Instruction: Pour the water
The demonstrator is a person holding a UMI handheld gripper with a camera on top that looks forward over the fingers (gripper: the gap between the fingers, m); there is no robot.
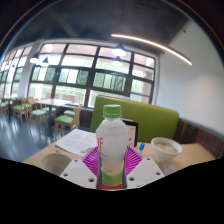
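Note:
A clear plastic bottle (112, 140) with a green cap and a red and green label stands upright between my gripper's (112, 165) two fingers. The magenta pads (93, 160) press on its lower body at both sides, so the gripper is shut on it. The bottle looks lifted above the wooden table (50, 158), which lies below and beyond it. A white bowl (165, 149) sits on the table to the right of the bottle, a little beyond the fingers. The bottle's base is hidden behind the fingers.
White papers (78, 142) lie on the table left of the bottle. A green sofa back (140, 115) stands behind the table. Chairs and tables (40, 112) fill the room at the left, under large windows (90, 70).

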